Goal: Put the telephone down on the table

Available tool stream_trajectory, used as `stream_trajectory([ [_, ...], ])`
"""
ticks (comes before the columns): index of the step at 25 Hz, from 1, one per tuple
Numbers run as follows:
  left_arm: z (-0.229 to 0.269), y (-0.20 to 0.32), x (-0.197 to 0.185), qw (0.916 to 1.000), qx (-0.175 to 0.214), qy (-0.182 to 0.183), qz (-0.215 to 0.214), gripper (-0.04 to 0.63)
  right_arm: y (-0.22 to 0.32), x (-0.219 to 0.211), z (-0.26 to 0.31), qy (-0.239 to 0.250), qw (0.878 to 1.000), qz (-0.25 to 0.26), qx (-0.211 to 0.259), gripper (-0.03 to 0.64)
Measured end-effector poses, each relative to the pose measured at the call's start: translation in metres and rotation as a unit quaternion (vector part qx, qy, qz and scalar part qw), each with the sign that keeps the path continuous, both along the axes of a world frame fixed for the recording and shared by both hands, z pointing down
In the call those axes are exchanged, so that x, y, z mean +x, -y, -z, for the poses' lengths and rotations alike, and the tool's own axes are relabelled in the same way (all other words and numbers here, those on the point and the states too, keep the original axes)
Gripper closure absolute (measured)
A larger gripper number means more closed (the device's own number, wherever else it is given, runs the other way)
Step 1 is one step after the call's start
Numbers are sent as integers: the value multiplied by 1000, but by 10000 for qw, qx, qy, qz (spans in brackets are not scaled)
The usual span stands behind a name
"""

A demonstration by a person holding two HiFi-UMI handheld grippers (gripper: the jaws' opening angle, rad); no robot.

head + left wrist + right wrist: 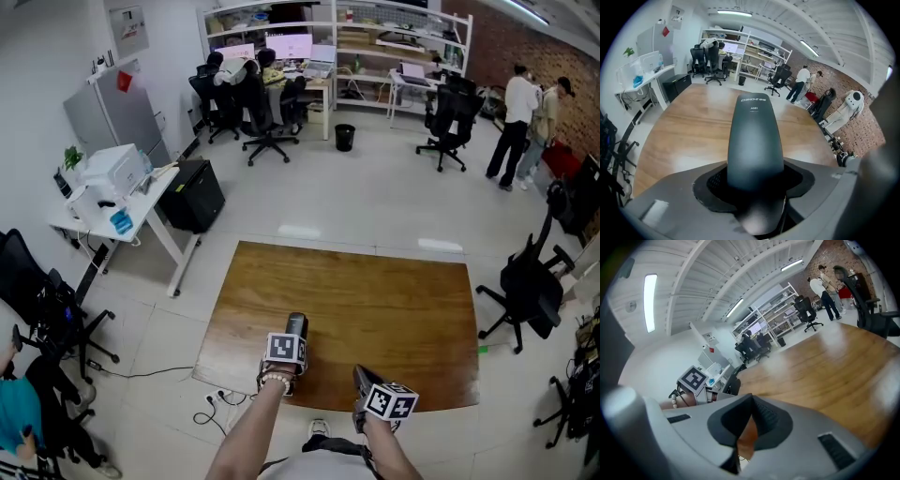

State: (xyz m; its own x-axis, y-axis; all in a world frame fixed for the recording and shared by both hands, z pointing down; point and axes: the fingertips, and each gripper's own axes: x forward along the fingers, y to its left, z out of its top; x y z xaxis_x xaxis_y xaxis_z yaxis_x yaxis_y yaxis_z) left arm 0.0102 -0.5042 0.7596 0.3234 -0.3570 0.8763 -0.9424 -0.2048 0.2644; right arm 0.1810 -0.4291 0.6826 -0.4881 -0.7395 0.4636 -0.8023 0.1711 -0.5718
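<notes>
A dark grey telephone handset [296, 327] sticks out forward from my left gripper [294, 343], which is shut on it just above the near edge of the wooden table [375, 300]. In the left gripper view the telephone [754, 136] fills the middle, its lower end clamped between the jaws of the left gripper [754, 185], with the tabletop [679, 131] below and ahead. My right gripper [364, 379] hangs at the table's near edge, to the right of the left one. Its jaws meet with nothing between them in the right gripper view [749, 420].
A black office chair [527, 291] stands off the table's right side and another [42, 300] to the left. A white desk with a printer [112, 183] and a black cabinet [193, 195] are at back left. Cables [220, 403] lie on the floor by the near-left corner.
</notes>
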Motion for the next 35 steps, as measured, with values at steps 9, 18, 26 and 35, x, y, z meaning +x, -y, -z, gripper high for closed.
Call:
stream_trajectory([
  [9,-40,31,20,9980,-392,492,57,314,32,15,-17,43,9998,-25,-208,614],
  [18,-66,32,20,9923,-750,948,257,314,39,13,-29,112,9992,-23,-379,614],
  [26,-79,26,19,9885,-862,1215,248,314,43,16,-30,162,9991,-115,-362,614],
  [35,-81,26,24,9878,-849,1269,300,309,46,22,-29,161,9992,-172,-337,614],
])
